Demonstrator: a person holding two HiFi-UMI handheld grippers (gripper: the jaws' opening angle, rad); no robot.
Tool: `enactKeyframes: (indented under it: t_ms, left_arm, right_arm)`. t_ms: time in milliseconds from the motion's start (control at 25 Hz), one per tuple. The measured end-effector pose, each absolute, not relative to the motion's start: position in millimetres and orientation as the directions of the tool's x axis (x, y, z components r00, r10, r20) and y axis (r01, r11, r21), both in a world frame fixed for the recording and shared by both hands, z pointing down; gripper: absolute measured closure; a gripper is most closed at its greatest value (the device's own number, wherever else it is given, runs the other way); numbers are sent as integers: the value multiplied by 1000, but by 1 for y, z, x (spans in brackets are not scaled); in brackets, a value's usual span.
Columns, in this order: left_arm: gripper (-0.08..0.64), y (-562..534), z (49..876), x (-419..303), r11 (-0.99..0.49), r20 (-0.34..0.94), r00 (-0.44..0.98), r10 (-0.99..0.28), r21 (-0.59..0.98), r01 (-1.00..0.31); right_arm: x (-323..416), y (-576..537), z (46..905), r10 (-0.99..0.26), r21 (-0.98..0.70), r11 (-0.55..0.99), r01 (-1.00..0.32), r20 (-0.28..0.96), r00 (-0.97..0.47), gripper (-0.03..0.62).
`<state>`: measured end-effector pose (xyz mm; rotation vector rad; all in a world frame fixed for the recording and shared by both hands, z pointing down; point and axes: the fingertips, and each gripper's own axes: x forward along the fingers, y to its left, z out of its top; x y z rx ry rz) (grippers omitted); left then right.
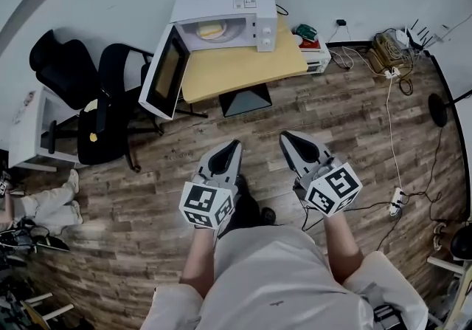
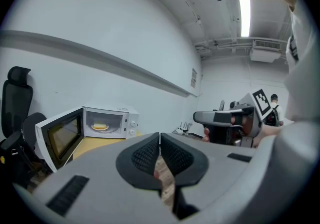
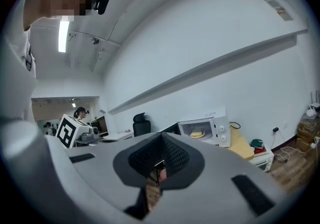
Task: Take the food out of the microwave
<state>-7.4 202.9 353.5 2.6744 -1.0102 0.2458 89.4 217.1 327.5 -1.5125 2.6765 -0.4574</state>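
Both grippers empty, well short of the open microwave.
Door (image 1: 165,70) stands swung out to the left. The food (image 1: 212,29), pale yellow, sits inside the microwave (image 1: 254,4) on the table (image 1: 243,66). Left gripper (image 1: 236,144) and right gripper (image 1: 285,135) both have jaws pressed together on nothing, well apart from the table. Likely risks: shut jaws shove the food deeper unless spread first; left gripper clips the door. 1 label on the microwave's front, too small to read. Marker cubes (image 1: 208,205) show patterns, no words.
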Motion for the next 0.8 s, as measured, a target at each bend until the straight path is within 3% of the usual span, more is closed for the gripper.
enactKeyframes:
  t_ms: [800]
  left_arm:
    - [553,76,348,-50,-736,233,766,-600,214,-642]
  right_arm:
    - [48,85,323,-858,-235,447,-863,158,-488,594]
